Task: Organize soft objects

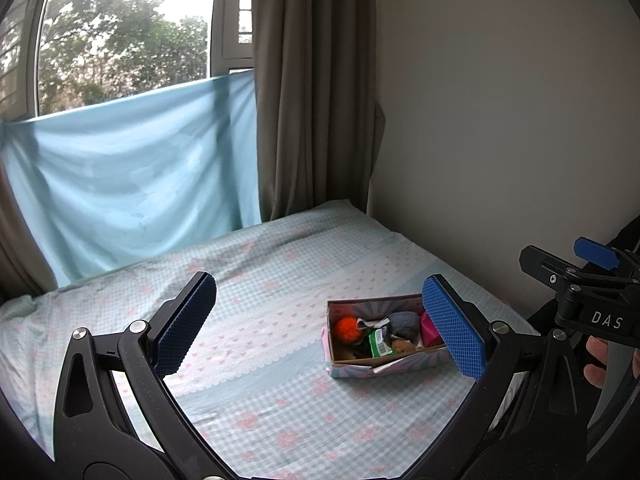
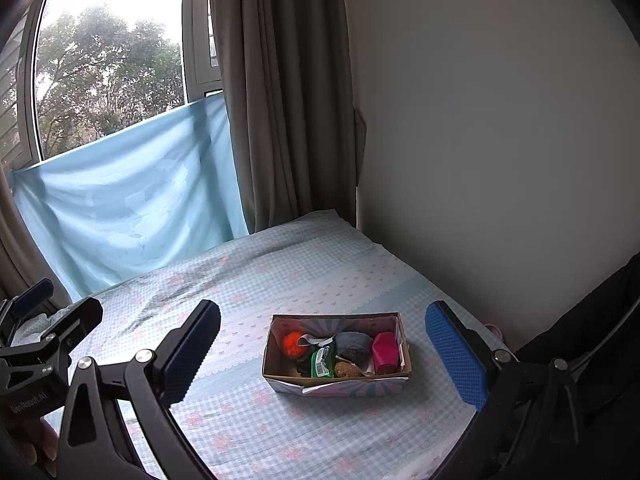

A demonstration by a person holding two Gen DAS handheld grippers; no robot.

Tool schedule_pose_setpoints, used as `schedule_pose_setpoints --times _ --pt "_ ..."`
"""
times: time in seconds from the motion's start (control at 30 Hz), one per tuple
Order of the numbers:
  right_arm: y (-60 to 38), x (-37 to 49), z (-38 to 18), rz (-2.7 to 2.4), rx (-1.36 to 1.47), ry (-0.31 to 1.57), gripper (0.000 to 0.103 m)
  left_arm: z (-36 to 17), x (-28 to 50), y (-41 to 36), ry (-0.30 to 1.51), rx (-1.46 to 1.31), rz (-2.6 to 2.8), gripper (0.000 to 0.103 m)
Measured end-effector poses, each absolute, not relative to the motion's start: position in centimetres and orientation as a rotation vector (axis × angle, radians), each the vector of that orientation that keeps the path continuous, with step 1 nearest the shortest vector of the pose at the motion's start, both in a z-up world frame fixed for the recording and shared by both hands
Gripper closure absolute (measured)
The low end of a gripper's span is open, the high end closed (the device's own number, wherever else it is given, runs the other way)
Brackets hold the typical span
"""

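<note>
Both grippers hovered above the bed (image 2: 248, 420), neither touching anything. Left gripper (image 1: 320, 324) had its blue pads (image 1: 184, 322) spread wide, nothing between them. Right gripper (image 2: 324, 354) was likewise wide open and empty, pads (image 2: 456, 356) well apart.

The box (image 2: 280, 384), an open cardboard tray with a patterned outside, sat on the checked sheet toward the right side of the bed, near the wall (image 2: 500, 120). In the right wrist view it lay framed between the right gripper's fingers; in the left wrist view it sat just beside the right-hand pad, which hid its right end.

All soft items were inside the box: orange pompom (image 2: 294, 343) at the far left, grey lump (image 2: 352, 346) in the middle, pink block (image 2: 385, 351) at the right end, green packet (image 2: 323, 362) near the front, brown puff (image 2: 345, 369) right of the packet. A dark item lay left of the packet, too small to tell. White paper scraps poked out between them.

A fingertip (image 1: 596, 354) showed under the right gripper's body at the right edge of the left wrist view.

Far side: blue cloth (image 2: 128, 208) hung across the window (image 2: 108, 68), brown curtain (image 2: 280, 100) right of it. Rest of the sheet was bare.
</note>
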State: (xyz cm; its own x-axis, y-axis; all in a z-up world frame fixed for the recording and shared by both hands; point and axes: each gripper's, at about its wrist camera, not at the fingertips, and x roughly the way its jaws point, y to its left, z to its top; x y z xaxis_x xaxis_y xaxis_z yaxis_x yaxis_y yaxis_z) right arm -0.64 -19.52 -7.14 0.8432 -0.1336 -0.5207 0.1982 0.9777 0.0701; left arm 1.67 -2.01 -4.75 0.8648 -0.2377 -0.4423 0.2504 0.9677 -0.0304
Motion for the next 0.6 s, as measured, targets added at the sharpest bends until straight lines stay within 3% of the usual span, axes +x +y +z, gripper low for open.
schedule_pose_setpoints --times 0.6 --pt "-20.19 -0.57 -7.05 -0.172 0.137 0.531 0.001 -4.63 1.77 -1.91 0.427 0.030 -0.232 0.000"
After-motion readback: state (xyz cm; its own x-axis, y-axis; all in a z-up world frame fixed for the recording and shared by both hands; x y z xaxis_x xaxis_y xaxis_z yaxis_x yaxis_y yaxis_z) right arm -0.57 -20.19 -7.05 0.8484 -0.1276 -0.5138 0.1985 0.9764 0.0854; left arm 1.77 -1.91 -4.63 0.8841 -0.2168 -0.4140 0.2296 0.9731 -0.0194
